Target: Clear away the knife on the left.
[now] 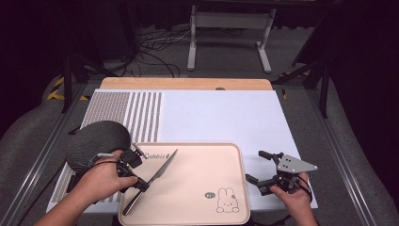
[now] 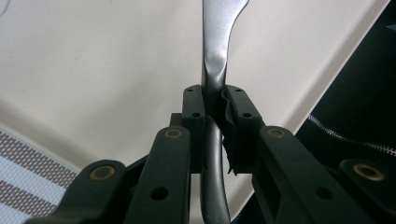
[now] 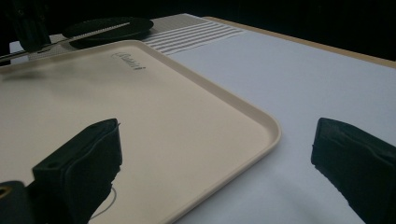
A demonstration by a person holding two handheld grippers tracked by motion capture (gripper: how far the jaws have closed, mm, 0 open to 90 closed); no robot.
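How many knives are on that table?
1. A single knife is clamped in the left gripper above the beige tray's left side. The grey pouch might hide more.

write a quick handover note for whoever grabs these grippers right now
Left gripper: shut on the handle of the silver metal knife, jaws clamped on its narrow neck in the left gripper view. The knife is over the left part of the beige rectangular plastic tray, blade pointing away; whether it touches the tray I cannot tell.
Right gripper: open, holding nothing, just off the tray's right edge over the white mat.
Done: knife gripped.
Left: probably setting the knife on the tray and letting go; that is a guess.
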